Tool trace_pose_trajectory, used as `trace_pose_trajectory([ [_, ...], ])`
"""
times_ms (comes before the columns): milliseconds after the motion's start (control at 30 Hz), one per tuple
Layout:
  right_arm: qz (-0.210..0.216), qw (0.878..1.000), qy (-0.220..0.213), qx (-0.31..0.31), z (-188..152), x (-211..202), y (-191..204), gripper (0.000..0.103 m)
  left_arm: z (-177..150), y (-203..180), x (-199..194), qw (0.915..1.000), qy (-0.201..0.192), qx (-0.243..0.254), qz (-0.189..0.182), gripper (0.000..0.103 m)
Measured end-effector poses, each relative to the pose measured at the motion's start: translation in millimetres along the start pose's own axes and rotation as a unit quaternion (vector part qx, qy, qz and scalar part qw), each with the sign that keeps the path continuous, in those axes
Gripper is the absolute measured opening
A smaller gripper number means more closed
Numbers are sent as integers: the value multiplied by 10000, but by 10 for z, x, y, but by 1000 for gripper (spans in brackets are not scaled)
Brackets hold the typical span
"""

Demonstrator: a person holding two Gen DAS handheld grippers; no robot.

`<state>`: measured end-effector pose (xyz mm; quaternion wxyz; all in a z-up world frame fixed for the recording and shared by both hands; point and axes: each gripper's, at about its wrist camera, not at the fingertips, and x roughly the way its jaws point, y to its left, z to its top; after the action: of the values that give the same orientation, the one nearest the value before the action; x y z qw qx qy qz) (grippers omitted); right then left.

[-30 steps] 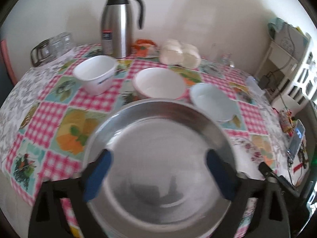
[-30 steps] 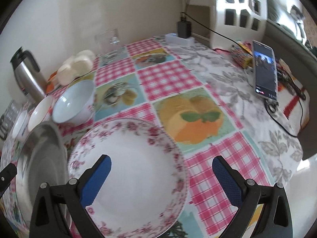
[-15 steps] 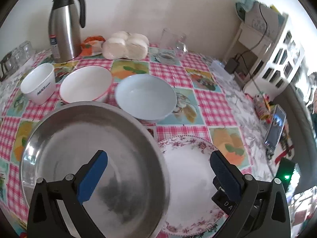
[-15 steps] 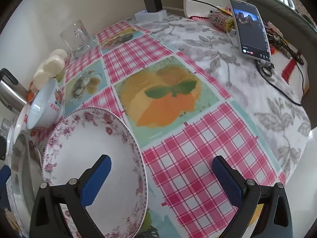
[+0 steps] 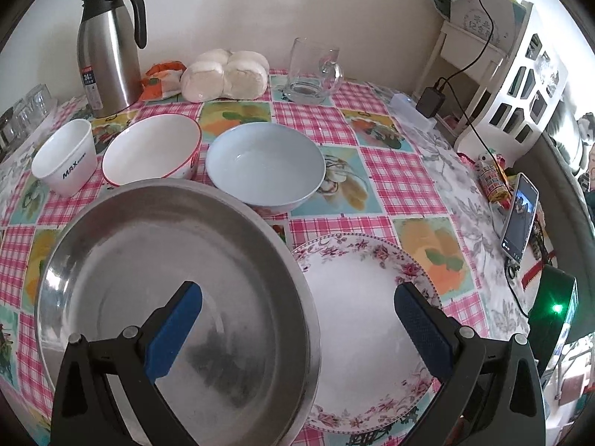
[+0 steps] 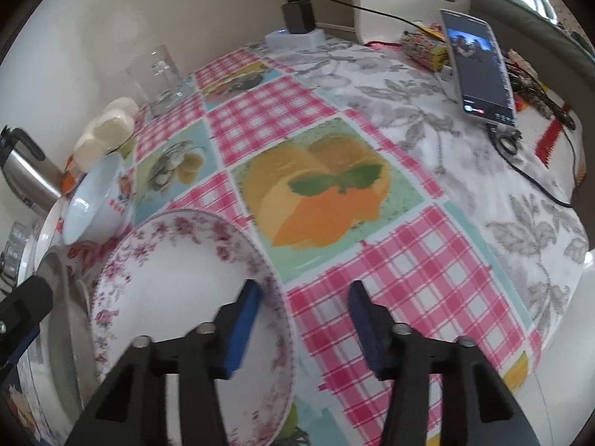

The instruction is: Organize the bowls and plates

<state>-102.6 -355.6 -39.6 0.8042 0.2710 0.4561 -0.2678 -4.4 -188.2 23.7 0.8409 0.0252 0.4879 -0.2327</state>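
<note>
While the right gripper, jaws just closing astride the floral plate's rim, isn't yet clamped, seat it deeper; the left gripper gapes wide.

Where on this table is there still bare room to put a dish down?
The widest bare cloth lies between the floral plate and the phone, around the orange fruit picture. A smaller gap sits between the pale blue bowl and the glass mug. The side with the steel pan, white bowl and cup is crowded.
</note>
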Motion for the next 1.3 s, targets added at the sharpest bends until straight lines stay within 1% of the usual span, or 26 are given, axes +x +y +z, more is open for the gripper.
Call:
trace_pose_trajectory([
  [67, 65, 10000, 12, -63, -10, 8, 31, 39, 2, 6, -2, 10000, 6, -13, -10, 103],
  [133, 79, 9999, 0, -109, -10, 3, 47, 37, 7, 8, -11, 10000, -3, -16, -32, 103],
  [200, -11, 9999, -106, -86, 11, -37, 21, 37, 11, -6, -19, 10000, -21, 14, -28, 103],
  [433, -266, 9994, -198, 93, 40, -69, -127, 35, -1, -61, -29, 9999, 10, 126, -100, 103],
  [600, -318, 9985, -224, 388, 68, -90, -299, 35, -15, -131, 1, 9995, 114, 235, -163, 103],
  [700, -449, 9971, -260, 551, 84, -106, -396, 36, -35, -197, 4, 9990, 161, 334, -257, 103],
  [833, -533, 9950, -288, 798, 97, -118, -543, 36, -48, -298, 45, 9982, 228, 475, -294, 103],
  [933, -618, 9928, -313, 978, 109, -128, -659, 36, -56, -390, 77, 9971, 285, 584, -385, 101],
  [1000, -602, 9916, -288, 1107, 112, -117, -736, 36, -60, -470, 120, 9961, 350, 661, -470, 92],
  [1100, -620, 9906, -312, 1179, 118, -123, -800, 36, -61, -586, 162, 9957, 293, 820, -304, 91],
  [1133, -606, 9905, -315, 1195, 120, -124, -814, 36, -61, -604, 163, 9956, 285, 843, -284, 89],
  [1167, -572, 9904, -320, 1217, 123, -126, -830, 36, -51, -626, 152, 9956, 251, 857, -288, 79],
  [1200, -560, 9904, -322, 1224, 125, -127, -836, 36, -35, -663, 148, 9952, 262, 864, -375, 73],
  [1267, -553, 9905, -330, 1218, 131, -131, -840, 36, -24, -701, 174, 9945, 294, 901, -435, 72],
  [1300, -551, 9905, -332, 1218, 129, -134, -838, 36, -23, -724, 200, 9943, 305, 933, -416, 69],
])
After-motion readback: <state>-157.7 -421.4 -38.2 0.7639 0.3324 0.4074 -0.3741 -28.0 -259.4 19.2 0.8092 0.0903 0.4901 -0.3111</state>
